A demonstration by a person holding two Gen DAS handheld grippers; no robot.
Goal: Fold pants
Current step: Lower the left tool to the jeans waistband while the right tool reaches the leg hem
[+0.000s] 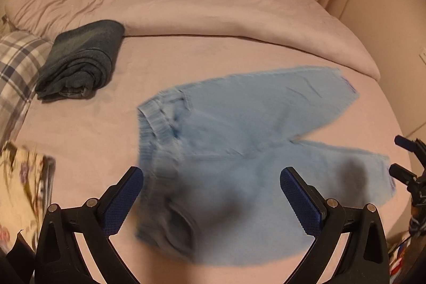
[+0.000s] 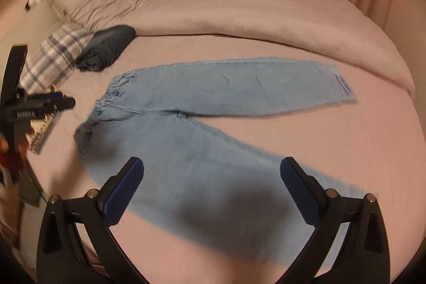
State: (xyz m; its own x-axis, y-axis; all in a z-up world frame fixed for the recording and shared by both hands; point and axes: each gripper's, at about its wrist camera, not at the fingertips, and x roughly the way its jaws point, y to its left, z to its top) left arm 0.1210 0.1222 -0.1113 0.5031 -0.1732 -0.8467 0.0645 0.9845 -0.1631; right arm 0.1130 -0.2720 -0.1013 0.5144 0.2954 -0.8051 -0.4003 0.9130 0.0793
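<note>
I am looking down at the light blue jeans [image 2: 213,108] lying flat on the pink bed sheet [image 2: 346,145], both legs splayed apart in a V, the elastic waistband [image 2: 106,103] pointing toward the pillows and the hems toward the right; they are spread open like this, I judge, so that one leg can be brought over the other for the first fold; no fold is made yet.

I am holding the left tool [image 1: 211,190] above the waist end of the jeans [image 1: 239,137], its blue pads [image 1: 125,198] standing wide apart and gripping nothing; I am holding the right tool [image 2: 211,182] over the nearer leg, likewise spread wide and empty, casting a dark shadow on the denim; each is placed over its own end of the garment, I think, so that waist and hem can be lifted together.

A dark folded garment [image 1: 80,60] is sitting near the plaid pillow [image 1: 16,65], well apart from the jeans, probably a finished piece set aside; the rumpled duvet [image 1: 186,1] is pushed to the far side, leaving the sheet free for folding.

Both views are blurring somewhat, so fine seams are hard to read; the next move, I judge, is pinching the nearer leg's edge.
</note>
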